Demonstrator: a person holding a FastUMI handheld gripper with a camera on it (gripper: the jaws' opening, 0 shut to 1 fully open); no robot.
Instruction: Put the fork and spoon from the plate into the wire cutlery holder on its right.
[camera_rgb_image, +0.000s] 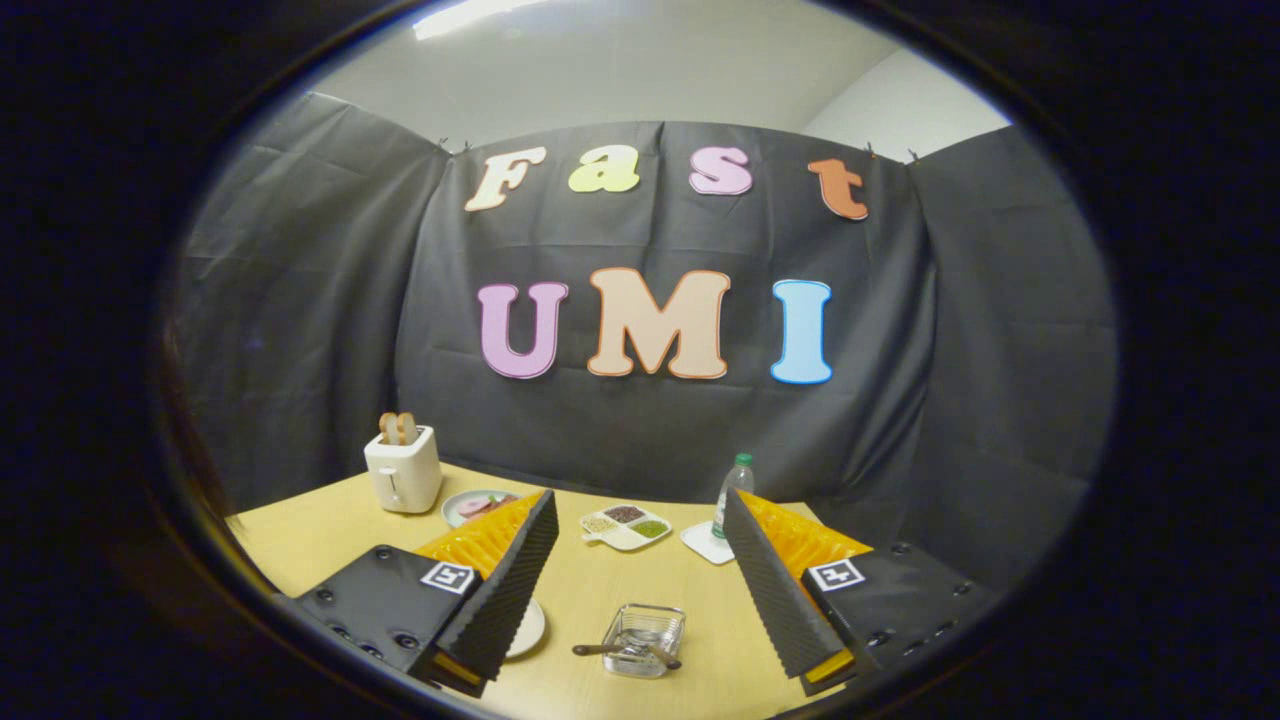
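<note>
— What's around you?

— A pale wooden table (330, 530) in a booth walled with black cloth. At the back stand a toaster (403, 470) with bread, a small dish (478, 505), a divided tray (625, 526) and a bottle (733, 493) on a coaster.

— What's hard to see?

— Your left finger hides most of the plate (527, 630); just its rim peeks out.

— And the cutlery?

— In the wire cutlery holder (645, 638), right of the plate, a utensil (625, 651) lies nearly flat, long axis crosswise, handle pointing left. Fork or spoon, you cannot tell.

— The gripper?

— Your gripper (640, 590) is spread wide, holding nothing, the holder low between its fingers.
</note>
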